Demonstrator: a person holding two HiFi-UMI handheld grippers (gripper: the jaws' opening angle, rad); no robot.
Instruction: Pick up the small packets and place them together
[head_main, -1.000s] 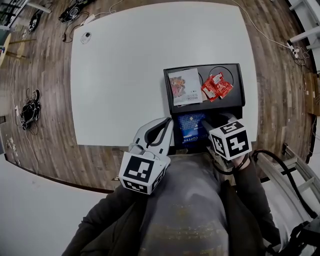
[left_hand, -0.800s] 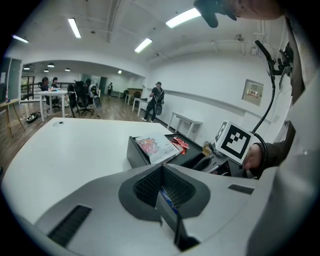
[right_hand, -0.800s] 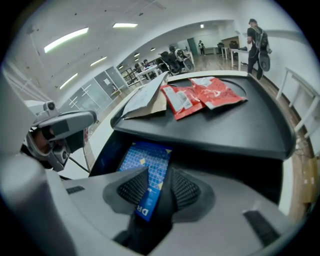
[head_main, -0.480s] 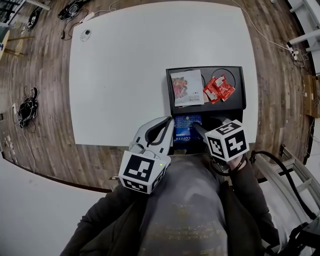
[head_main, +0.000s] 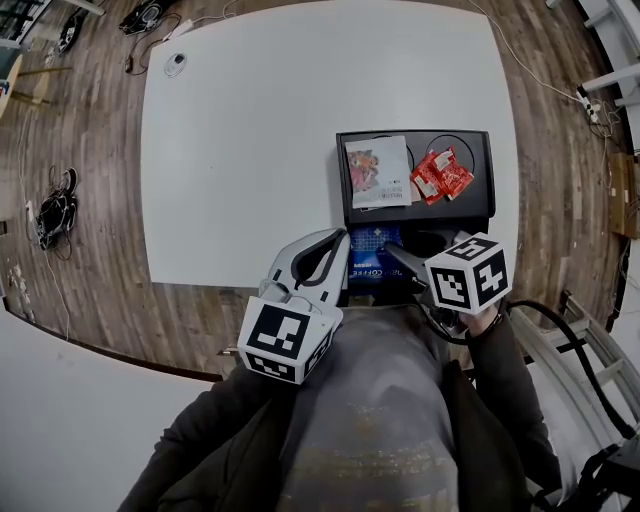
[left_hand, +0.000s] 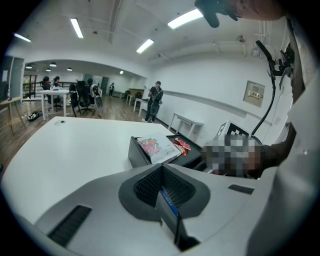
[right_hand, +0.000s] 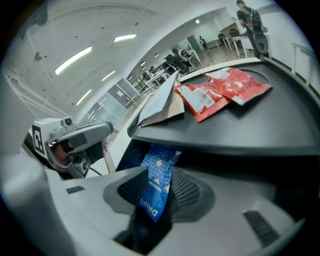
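A black two-level tray (head_main: 341, 170) stands at the table's near edge. On its top shelf lie a white picture packet (head_main: 378, 172) and red packets (head_main: 442, 175). Blue coffee packets (head_main: 372, 250) sit in the lower level. My right gripper (head_main: 396, 256) is at that lower opening. In the right gripper view it (right_hand: 162, 172) is shut on an upright blue coffee packet (right_hand: 159, 160). My left gripper (head_main: 340, 240) rests just left of the blue packets. Its jaws (left_hand: 161, 167) are shut, with a thin blue-edged packet (left_hand: 169, 202) pinched edge-on between them.
The white table (head_main: 250, 150) stretches away to the far left of the tray. Wood floor with cables (head_main: 55, 210) surrounds it. A black hose (head_main: 545, 320) loops at my right. People and desks (left_hand: 60, 92) stand far off in the room.
My right gripper has shifted slightly to the right and tilted, the blue packet still in its jaws. The left gripper has kept still.
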